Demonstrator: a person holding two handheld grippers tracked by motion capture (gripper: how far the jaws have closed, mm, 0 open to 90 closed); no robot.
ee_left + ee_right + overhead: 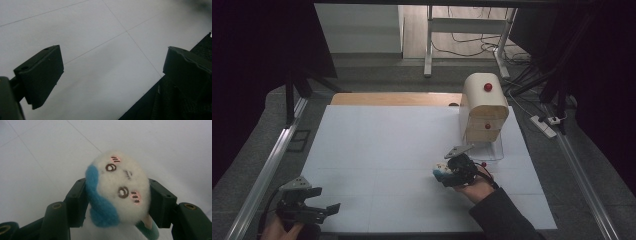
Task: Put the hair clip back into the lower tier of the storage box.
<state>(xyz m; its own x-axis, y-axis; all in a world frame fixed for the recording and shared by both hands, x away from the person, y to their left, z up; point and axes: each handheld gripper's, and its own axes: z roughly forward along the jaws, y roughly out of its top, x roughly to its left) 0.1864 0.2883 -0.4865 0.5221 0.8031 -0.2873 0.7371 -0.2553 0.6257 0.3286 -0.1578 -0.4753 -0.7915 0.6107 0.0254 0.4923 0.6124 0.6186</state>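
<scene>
Plush toy (117, 192), a small white one with a blue side and an embroidered face with pink cheeks, sits clamped between the two black pads of the right gripper (117, 200), one pad pressing on its blue flank and the other on its white cheek, so the jaws stand partly closed around it. From the high view the same toy (442, 171) shows as a pale and blue lump at the left tip of that gripper (451, 172), which a hand in a dark sleeve holds over the white surface (387, 150) at its near right part. Just beyond it, toward the far right, stands a small wooden drawer cabinet (484, 107) with a rounded top and two red knobs, and a clear plastic box (492, 150) sits at its near foot. At the near left edge the left gripper (324, 210) is held low over the surface; its own view shows the two pads (41, 75) wide apart with nothing between them.
</scene>
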